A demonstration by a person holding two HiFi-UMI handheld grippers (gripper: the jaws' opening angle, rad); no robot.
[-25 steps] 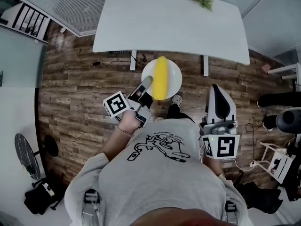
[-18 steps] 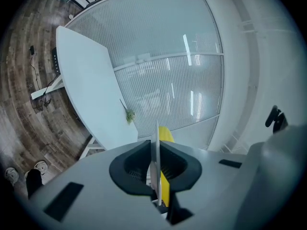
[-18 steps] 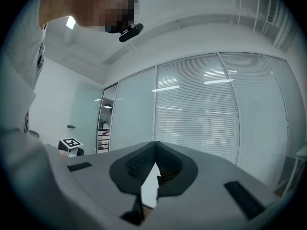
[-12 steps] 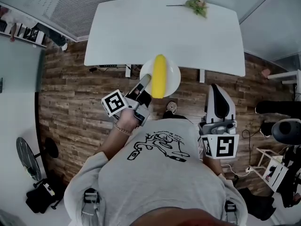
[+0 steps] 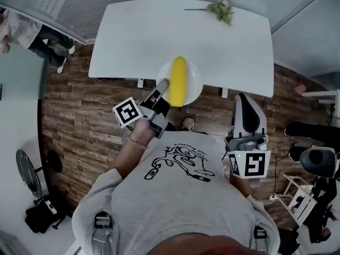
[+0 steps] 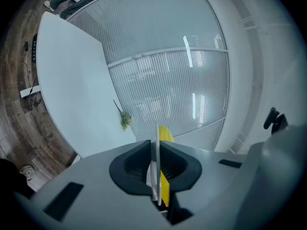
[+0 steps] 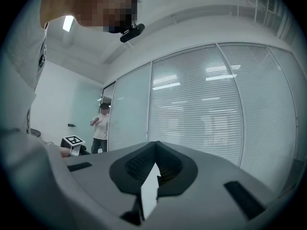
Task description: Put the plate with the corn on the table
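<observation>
A white plate [image 5: 194, 84] carries a yellow corn cob [image 5: 178, 81]. It hangs level over the near edge of the white table [image 5: 159, 36]. My left gripper [image 5: 162, 85] is shut on the plate's near-left rim. In the left gripper view the rim [image 6: 156, 166] runs edge-on between the jaws, with the corn cob [image 6: 166, 135] just behind it and the table [image 6: 72, 90] off to the left. My right gripper [image 5: 245, 100] is held by my right side, shut and empty. In its own view the right gripper [image 7: 152, 176] points at window blinds.
A green flower sprig [image 5: 222, 8] lies at the table's far edge. A person [image 5: 32, 36] stands at the upper left by the glass wall. A fan [image 5: 27, 177] and a black bag [image 5: 42, 217] are on the wooden floor at left; furniture [image 5: 319, 161] crowds the right.
The left gripper has carried the plate forward, from over the floor to over the table's near edge. I have stepped closer to the table. The right gripper keeps its place.
</observation>
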